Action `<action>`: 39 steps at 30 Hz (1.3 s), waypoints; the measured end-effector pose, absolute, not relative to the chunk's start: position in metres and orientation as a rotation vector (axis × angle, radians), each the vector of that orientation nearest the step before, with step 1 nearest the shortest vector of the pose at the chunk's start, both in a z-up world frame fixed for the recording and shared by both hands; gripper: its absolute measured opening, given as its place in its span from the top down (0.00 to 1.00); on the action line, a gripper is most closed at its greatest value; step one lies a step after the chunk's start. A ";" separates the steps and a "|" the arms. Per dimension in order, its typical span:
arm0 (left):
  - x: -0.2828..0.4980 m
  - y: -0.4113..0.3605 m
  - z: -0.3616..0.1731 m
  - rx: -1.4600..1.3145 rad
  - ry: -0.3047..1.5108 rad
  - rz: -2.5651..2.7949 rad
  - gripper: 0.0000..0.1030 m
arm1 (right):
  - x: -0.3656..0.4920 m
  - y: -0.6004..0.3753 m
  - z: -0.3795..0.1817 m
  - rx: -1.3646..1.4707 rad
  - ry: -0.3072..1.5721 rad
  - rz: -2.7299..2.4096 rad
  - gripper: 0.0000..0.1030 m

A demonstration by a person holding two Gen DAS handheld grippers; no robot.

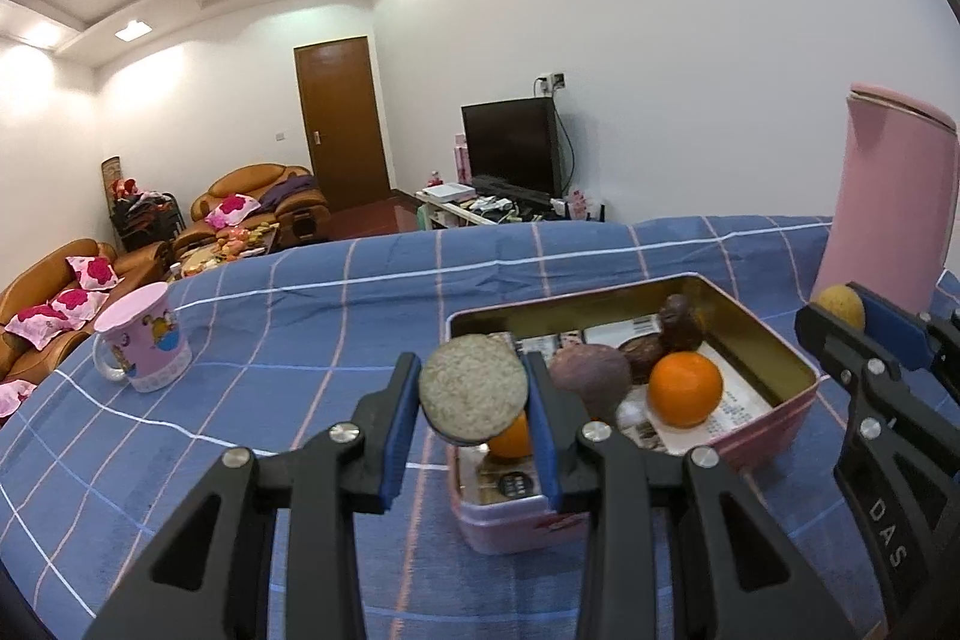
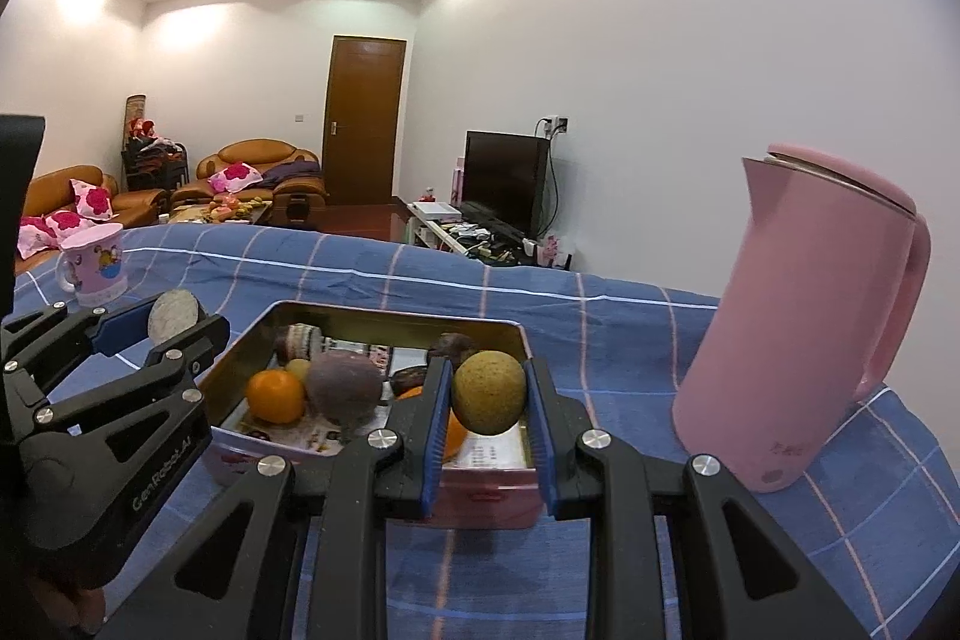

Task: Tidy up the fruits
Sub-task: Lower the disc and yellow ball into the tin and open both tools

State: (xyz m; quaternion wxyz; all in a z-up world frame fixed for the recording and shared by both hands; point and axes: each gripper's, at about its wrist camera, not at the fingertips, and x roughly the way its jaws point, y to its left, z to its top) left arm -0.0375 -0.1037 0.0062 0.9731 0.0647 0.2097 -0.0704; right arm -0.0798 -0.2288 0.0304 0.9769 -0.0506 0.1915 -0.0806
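Item 1. Left gripper [image 1: 474,394]: black frame, blue-padded fingers closed to the width of a flat, grey-speckled round fruit [image 1: 473,388]. The fruit is pinched across its broad faces' edge and held above the near corner of the container, probably so it can be lowered straight in.

Item 2. Right gripper [image 2: 489,394]: same build, fingers closed on a dull yellow-green round fruit [image 2: 489,391], gripped at its widest part and held above the near rim of the container. The grip across the middle likely keeps the ball from rolling out.

Item 3. Pink rectangular metal tin [image 1: 804,370], open, gold-lined, resting on the blue checked tablecloth [image 1: 300,340]. It appears to be the collecting place for the fruit. Contents: printed paper lining; a bright orange mandarin [image 1: 685,388]; a second orange fruit [image 1: 510,436], partly hidden behind the left gripper's load; a dusty purple round fruit [image 1: 591,379] touching the mandarin's left side; dark brown wrinkled pieces [image 1: 678,325] toward the far wall, kind unclear.

Item 4. Tall pink kettle with handle [image 2: 810,328], upright, just beside the tin on the right.

Item 5. Pink cartoon-printed mug [image 1: 144,346], upright, well apart to the left.

Status: two fruits in hand, neither yet released into the tin.
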 end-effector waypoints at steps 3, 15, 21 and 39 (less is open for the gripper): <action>-0.036 -0.110 0.006 0.131 0.428 -0.155 0.65 | -0.080 -0.237 0.031 -0.099 0.387 -0.175 0.74; -0.030 -0.141 0.006 0.121 0.451 -0.239 0.65 | -0.076 -0.260 0.032 -0.079 0.388 -0.231 0.74; -0.022 -0.166 0.006 0.121 0.460 -0.293 0.65 | -0.072 -0.276 0.032 -0.057 0.393 -0.286 0.74; 0.005 -0.139 0.017 0.042 0.462 -0.281 0.65 | -0.033 -0.263 0.038 -0.018 0.387 -0.269 0.74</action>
